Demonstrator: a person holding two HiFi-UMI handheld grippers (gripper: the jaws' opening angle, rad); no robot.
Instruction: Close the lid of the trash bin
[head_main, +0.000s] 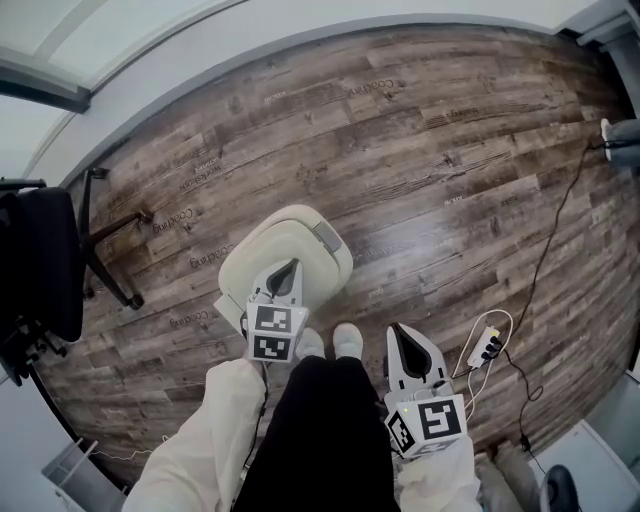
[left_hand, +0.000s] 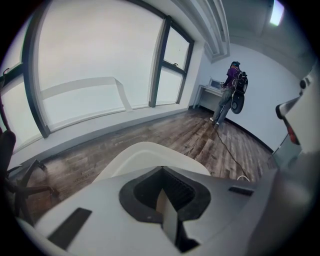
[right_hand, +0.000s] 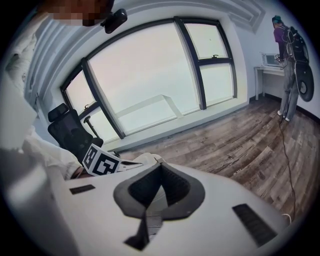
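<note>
A cream-white trash bin (head_main: 270, 250) stands on the wood floor just in front of the person's feet. Seen from above, its lid lies flat over the bin, with a grey tab (head_main: 326, 237) at the right edge. My left gripper (head_main: 293, 266) hovers over the near part of the lid with its jaws shut and nothing held. The lid's rounded top (left_hand: 145, 155) fills the left gripper view just beyond the fingertips. My right gripper (head_main: 401, 331) hangs lower right beside the person's leg, shut and empty, away from the bin. The left gripper's marker cube (right_hand: 100, 161) shows in the right gripper view.
A black office chair (head_main: 40, 265) stands at the left. A white power strip (head_main: 487, 345) and a black cable (head_main: 550, 240) lie on the floor to the right. Another person (left_hand: 231, 95) stands by a desk far across the room. Windows line the far wall.
</note>
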